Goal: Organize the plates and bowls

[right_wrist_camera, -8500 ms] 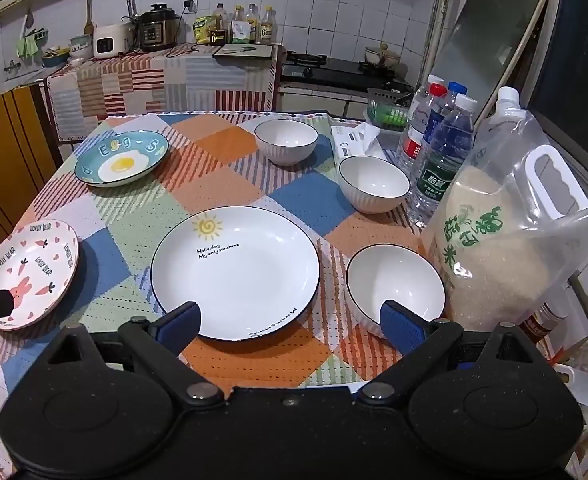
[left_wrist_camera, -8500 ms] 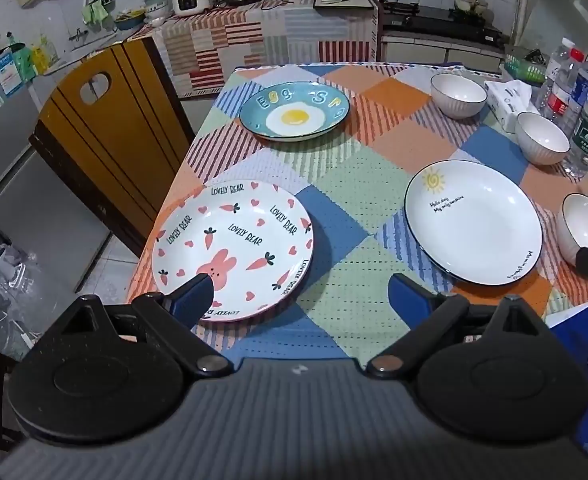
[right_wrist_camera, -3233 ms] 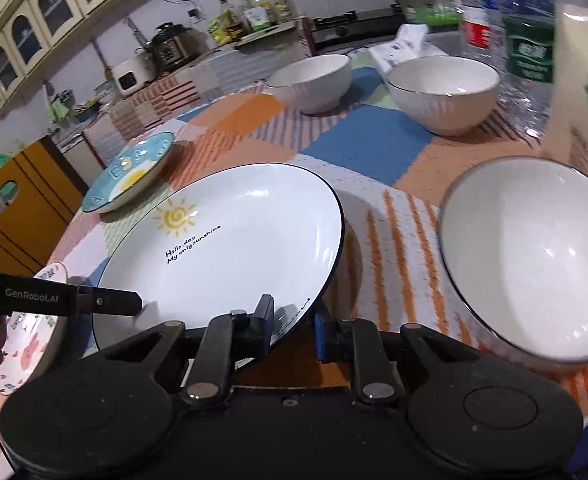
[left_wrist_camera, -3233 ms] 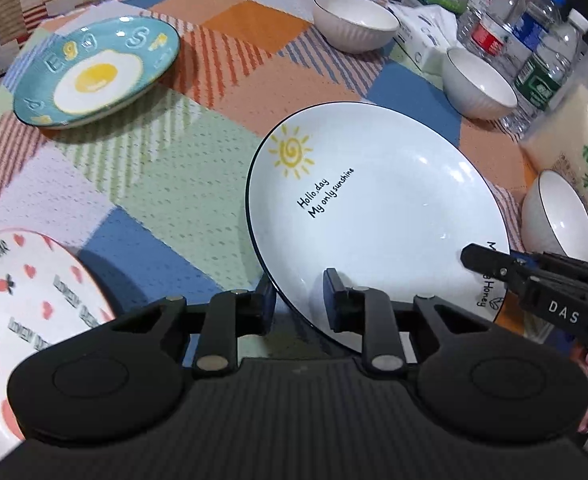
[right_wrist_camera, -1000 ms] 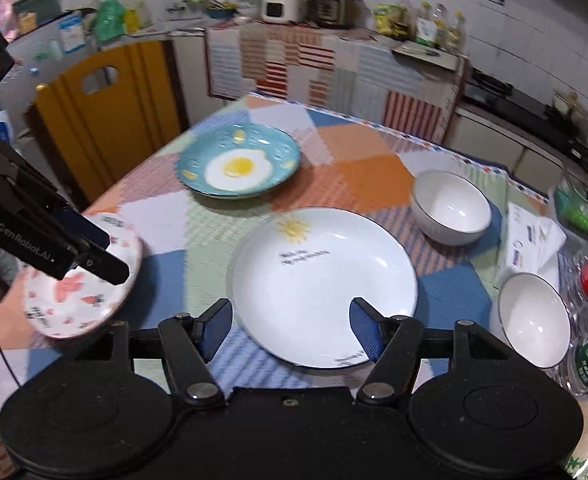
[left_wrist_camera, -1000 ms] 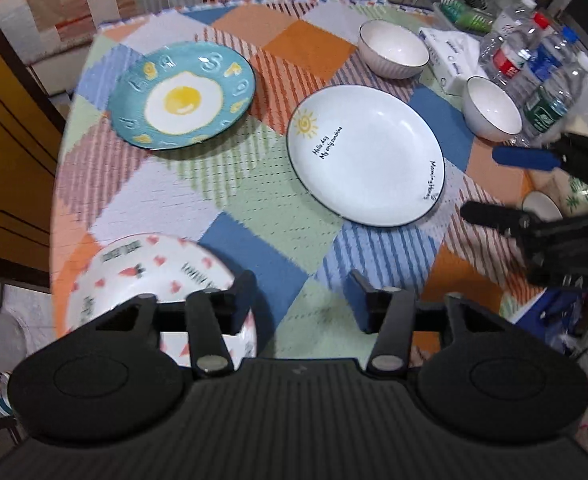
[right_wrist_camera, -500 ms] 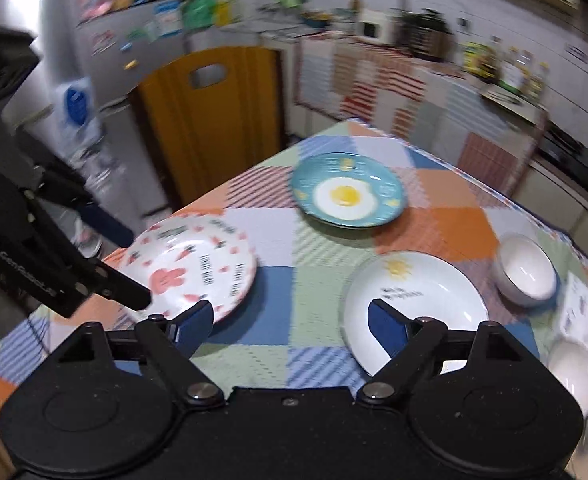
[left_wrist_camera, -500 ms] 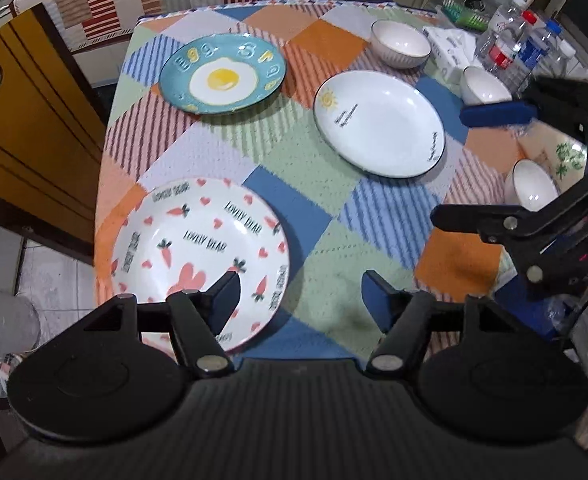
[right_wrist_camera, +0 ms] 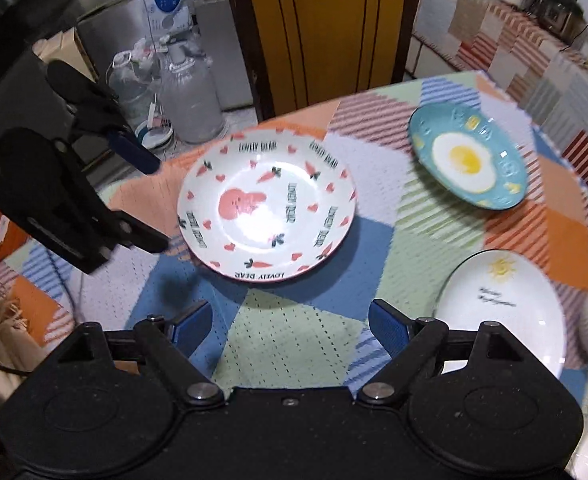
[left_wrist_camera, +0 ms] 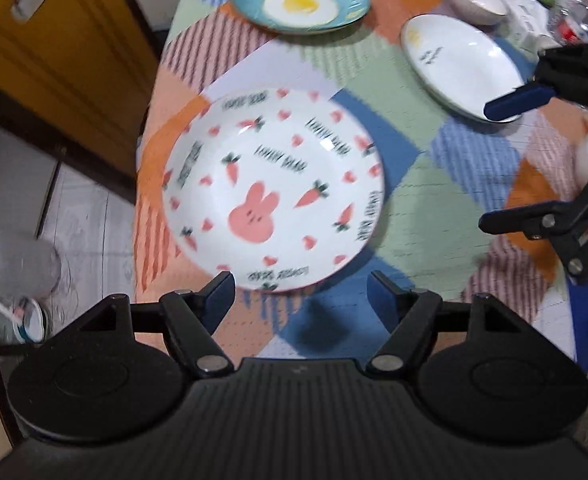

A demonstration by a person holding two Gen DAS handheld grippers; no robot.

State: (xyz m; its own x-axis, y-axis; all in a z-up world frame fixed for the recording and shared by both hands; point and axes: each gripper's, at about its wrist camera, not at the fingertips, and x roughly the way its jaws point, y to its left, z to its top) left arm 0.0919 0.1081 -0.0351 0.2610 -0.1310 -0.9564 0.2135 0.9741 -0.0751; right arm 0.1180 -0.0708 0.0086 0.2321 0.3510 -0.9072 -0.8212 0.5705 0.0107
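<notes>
Both grippers gape empty; the rabbit plate (left_wrist_camera: 272,188) lies just beyond the left gripper (left_wrist_camera: 300,284) (nearer than the right gripper (right_wrist_camera: 290,320)).

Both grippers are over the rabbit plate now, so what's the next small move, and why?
Probably lower the left gripper onto the near rim of the rabbit plate and close. Both grippers have just been opening, nothing is between their jaws, and the plate lies flat just ahead of the left fingertips.

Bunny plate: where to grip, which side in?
Take the bunny plate by its raised rim at the near edge, nearest the open left claw. It lies flat on the tablecloth, so probably slide one finger under the lip and pinch from the near side.
</notes>
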